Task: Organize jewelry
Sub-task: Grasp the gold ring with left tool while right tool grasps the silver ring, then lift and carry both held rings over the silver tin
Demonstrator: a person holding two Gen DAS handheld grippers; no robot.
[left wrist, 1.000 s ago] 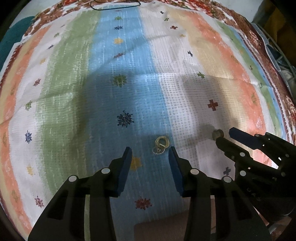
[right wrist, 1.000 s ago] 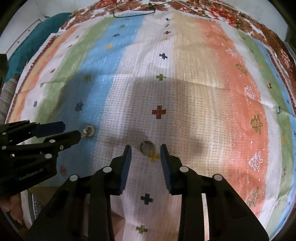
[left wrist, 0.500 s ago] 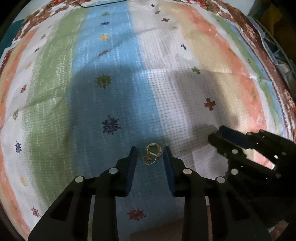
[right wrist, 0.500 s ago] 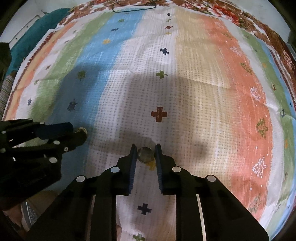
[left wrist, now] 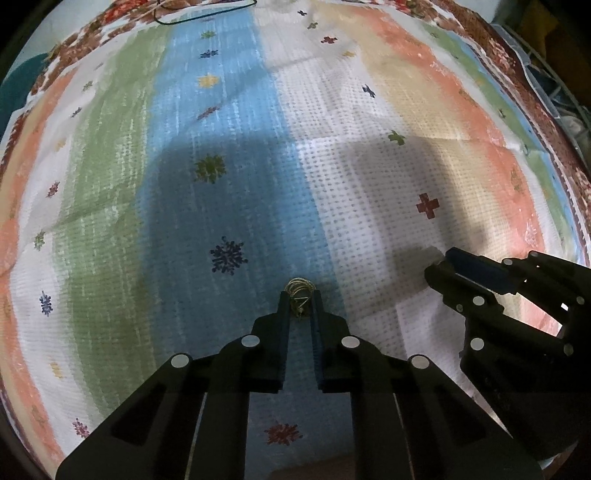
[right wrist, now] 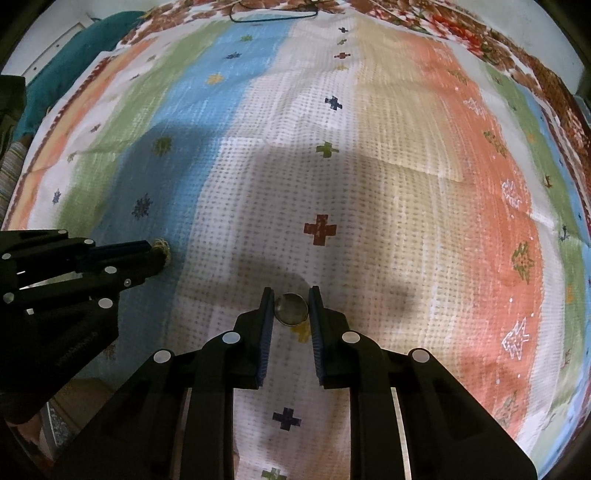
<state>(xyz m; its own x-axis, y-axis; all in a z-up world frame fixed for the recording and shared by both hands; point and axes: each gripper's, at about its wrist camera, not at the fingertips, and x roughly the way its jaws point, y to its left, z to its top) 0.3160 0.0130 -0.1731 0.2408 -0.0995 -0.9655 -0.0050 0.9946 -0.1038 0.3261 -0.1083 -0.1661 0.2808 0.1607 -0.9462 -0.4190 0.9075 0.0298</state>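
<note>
- A small gold wire hoop earring (left wrist: 300, 291), coiled with a dangling hook, lies on the blue stripe of the striped woven cloth (left wrist: 236, 155).
- A round silvery ring (right wrist: 290, 308) with a domed, glassy face sits on the white dotted stripe.

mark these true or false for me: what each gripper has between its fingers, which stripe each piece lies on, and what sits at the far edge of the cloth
1. The left gripper is shut on the gold wire earring. True.
2. The earring lies on the orange stripe. False: it lies on the blue stripe.
3. The right gripper holds the round silver piece between its pads. True.
4. The silver piece lies on the green stripe. False: it lies on the white dotted stripe, by a yellow motif.
5. A dark cord lies at the far edge of the striped cloth. True.
</note>
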